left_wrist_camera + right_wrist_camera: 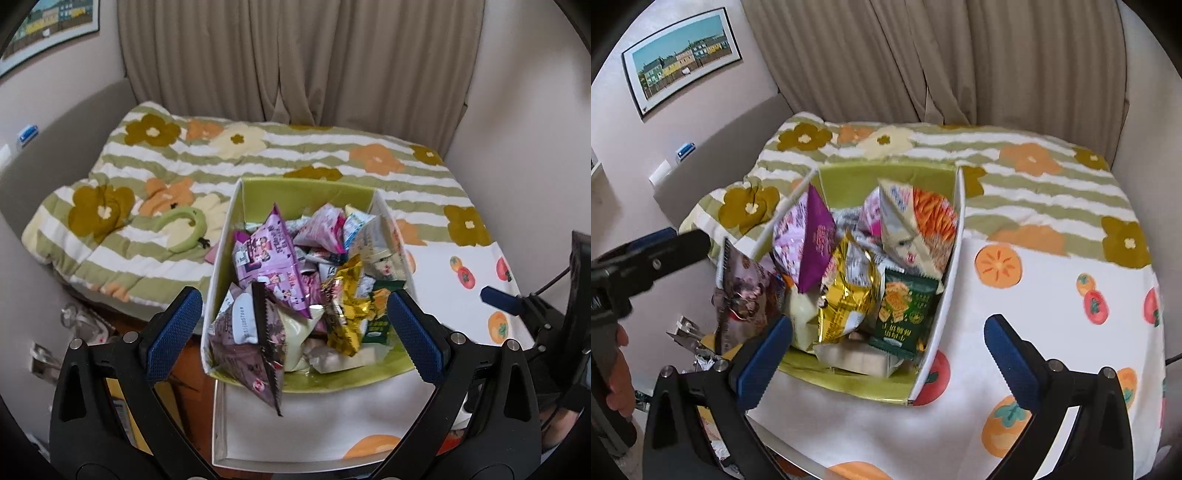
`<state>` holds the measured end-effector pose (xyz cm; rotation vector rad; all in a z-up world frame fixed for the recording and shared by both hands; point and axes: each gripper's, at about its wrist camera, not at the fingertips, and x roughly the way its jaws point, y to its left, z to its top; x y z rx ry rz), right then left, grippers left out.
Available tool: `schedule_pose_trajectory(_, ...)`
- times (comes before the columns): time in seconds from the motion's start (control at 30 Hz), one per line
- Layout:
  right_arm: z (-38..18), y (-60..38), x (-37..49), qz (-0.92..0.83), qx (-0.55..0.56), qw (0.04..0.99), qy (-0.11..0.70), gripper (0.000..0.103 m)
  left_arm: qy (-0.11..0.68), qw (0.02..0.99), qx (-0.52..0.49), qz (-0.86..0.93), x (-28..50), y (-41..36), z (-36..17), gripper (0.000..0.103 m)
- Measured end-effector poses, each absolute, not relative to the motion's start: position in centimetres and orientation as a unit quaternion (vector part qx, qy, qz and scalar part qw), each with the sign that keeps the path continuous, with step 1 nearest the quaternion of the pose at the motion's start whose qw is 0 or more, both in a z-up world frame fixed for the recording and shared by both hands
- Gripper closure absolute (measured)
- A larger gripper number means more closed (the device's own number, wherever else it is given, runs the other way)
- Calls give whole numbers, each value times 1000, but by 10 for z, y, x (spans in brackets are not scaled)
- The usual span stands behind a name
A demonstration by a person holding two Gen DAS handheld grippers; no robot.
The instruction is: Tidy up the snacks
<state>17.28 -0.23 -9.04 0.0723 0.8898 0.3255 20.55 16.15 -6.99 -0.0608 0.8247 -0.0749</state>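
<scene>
Right ahead of both grippers sits the green-lined box (306, 192), stuffed with snack packets (273, 258) on the flowery bedspread (332, 155). Left gripper (295, 328) is spread wide with nothing pinched, box corner between its fingers. Right gripper (886, 354) is released too, jaws wide apart, gold packet (846, 302) just beyond its left finger.
</scene>
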Motion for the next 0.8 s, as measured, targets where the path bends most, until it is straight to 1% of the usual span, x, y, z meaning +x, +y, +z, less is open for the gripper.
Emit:
schedule_pose_trajectory(0.27,-26,-44,113,109,18,922,372,0,341,940,-2,-28,134,120,-31,3)
schedule_pose_trajectory(0.43,1,-79,61,47,1,939,339,0,303,953,14,-19,82,92,-11,3)
schedule_pose_trajectory(0.63,8,-112,16,10,1,946,324,0,268,963,17,-7,29,71,3,3)
schedule_pose_trajectory(0.8,12,-128,-16,-2,13,952,305,0,261,965,22,-2,6,58,3,3)
